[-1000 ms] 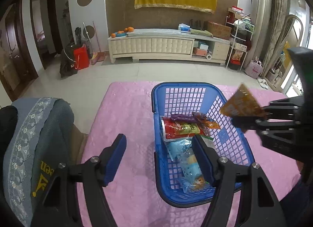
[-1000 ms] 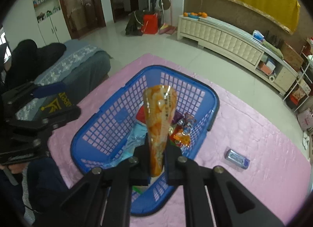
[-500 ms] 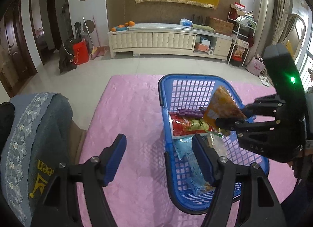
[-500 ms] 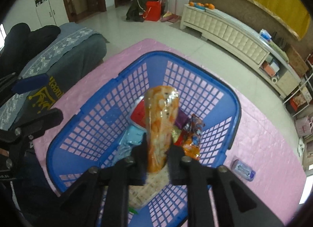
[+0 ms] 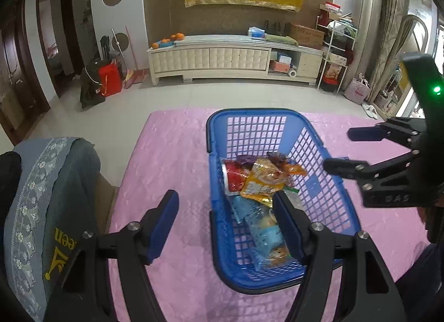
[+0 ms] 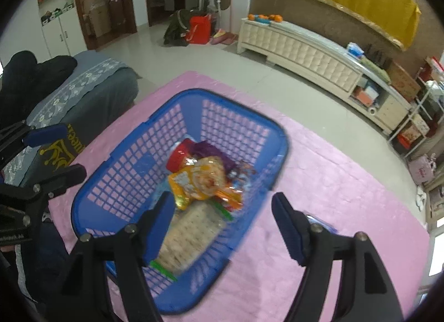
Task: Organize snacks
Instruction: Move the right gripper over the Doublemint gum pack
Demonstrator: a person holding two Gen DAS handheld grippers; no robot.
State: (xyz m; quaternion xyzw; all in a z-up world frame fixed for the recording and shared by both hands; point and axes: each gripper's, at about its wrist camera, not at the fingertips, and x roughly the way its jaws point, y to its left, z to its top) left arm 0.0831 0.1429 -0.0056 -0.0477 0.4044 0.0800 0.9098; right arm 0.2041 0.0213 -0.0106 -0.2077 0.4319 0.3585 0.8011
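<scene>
A blue plastic basket (image 5: 327, 183) (image 6: 125, 155) stands on the pink tablecloth (image 5: 172, 161) and holds several snack packets. An orange snack bag (image 5: 263, 180) (image 6: 199, 180) lies on top of the pile inside it. My right gripper (image 6: 222, 219) is open and empty above the basket's near right rim; it also shows in the left wrist view (image 5: 337, 152) at the right. My left gripper (image 5: 226, 222) is open and empty, straddling the basket's left wall. A small blue packet (image 6: 319, 220) lies on the cloth behind my right finger, mostly hidden.
A grey-covered chair back (image 5: 41, 197) stands at the table's left edge. A long cream cabinet (image 5: 222, 55) lines the far wall across the tiled floor. Pink cloth lies bare to the left and right of the basket.
My right gripper lowered the orange snack bag into the basket, opened and let it go. The bag now lies on the pile. My left gripper stayed open.
</scene>
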